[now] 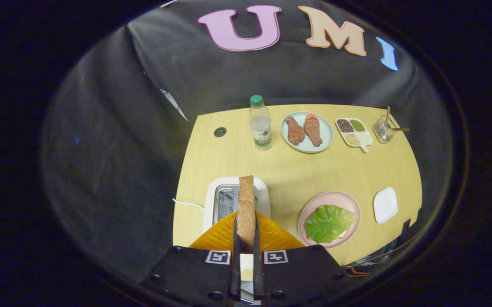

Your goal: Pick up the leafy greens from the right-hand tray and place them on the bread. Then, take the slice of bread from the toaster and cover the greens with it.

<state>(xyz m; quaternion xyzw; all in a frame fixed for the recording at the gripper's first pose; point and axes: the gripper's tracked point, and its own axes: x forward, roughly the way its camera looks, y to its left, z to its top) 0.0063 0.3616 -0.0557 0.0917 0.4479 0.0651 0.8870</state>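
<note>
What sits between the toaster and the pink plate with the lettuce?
In the gripper view, nothing: only bare wooden table lies between the toaster and the pink plate.

No text is legible; the clear plastic bottle [260, 123] with a green cap carries a label too small to read.

A brown slice of bread [246, 209] stands edge-on, pinched between the fingers of the hand-held gripper [246, 238], above a white toaster [218, 200]. The tabletop [297, 170] is pale yellow wood. The leafy greens [329, 222] are bright green on a pink plate [348, 200]. The small right-hand tray [385, 205] is white. Far off, reddish-brown meat pieces [304, 130] lie on a pale blue-green plate [327, 138], beside a clear bottle [260, 125] with a green cap.
</note>
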